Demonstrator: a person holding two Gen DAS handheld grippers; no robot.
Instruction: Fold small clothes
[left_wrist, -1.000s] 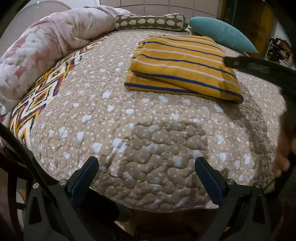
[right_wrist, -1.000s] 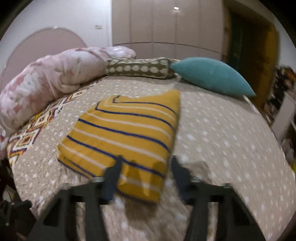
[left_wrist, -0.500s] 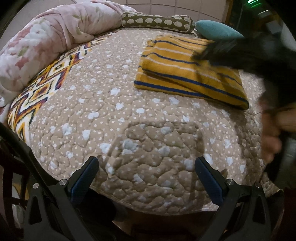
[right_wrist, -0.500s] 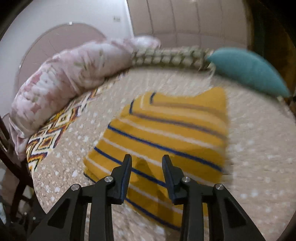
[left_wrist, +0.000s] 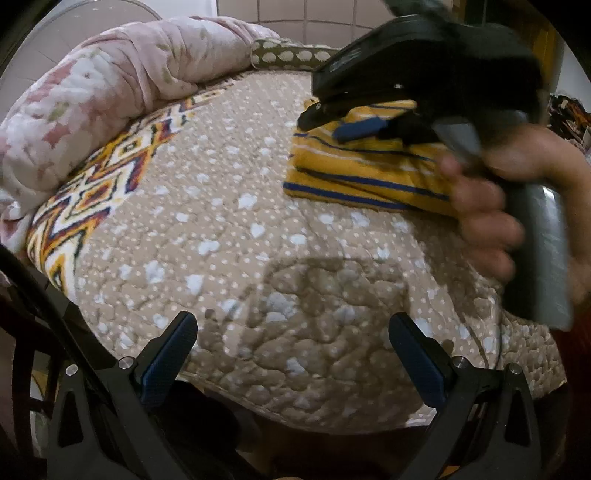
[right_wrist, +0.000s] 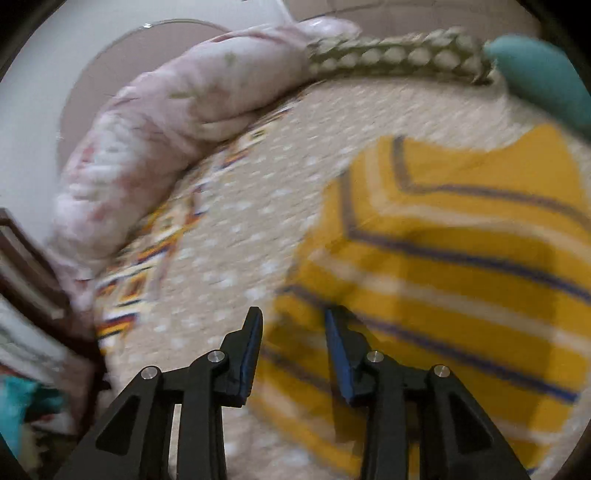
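Large bed (left_wrist: 258, 240), quilted and dotted, with the floral duvet (left_wrist: 92, 110) rolled along its far left side and the teal pillow (right_wrist: 543, 77) at the head. On the right half of the bed, lying flat, the yellow striped garment (right_wrist: 461, 266) – already folded into a compact rectangle, to judge by its doubled edge.

Compared with one second ago: right gripper (right_wrist: 293, 325) now swung across to the left, above the near left corner of the garment, no longer at its front edge. Fingers (right_wrist: 253, 332) narrowed but with a clear gap, holding nothing. Much motion blur here.

Left gripper (left_wrist: 291, 332) as before, low at the near edge of the bed, fingers wide apart and empty, well apart from the garment.

Probably a repositioning – either one more fold or a move of the finished piece aside.
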